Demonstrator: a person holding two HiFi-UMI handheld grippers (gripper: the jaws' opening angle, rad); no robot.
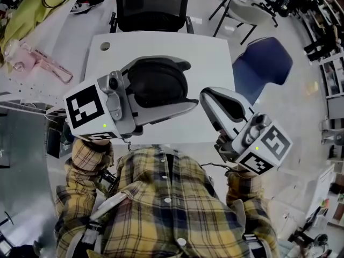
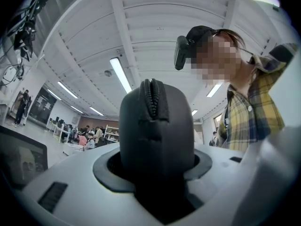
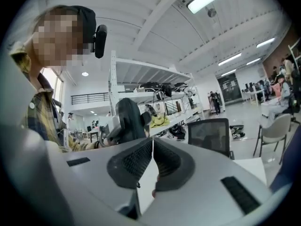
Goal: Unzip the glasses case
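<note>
Open lab with shelving rack point(image 3: 141, 72), desk point(image 1: 212, 52), mesh chair point(image 1: 152, 4)

**Glasses case point(image 1: 156, 85) half buried in the left gripper point(image 1: 188, 85)**

In the head view the near side of the case is covered by the gripper's lower jaw, and its zipper cannot be made out there. In the left gripper view the case's lower end is sunk out of sight between the jaws clamped on it. The zipper point(image 2: 151, 98) is seen only over the top end, and whether a pull lies on it cannot be told. In the right gripper view the case is too small for any detail. Beyond the case, the office chair point(image 1: 153, 4) is cut off by the top edge. Left of the case, the table point(image 1: 215, 52) corner is hidden by the marker cube point(image 1: 86, 112).
</note>
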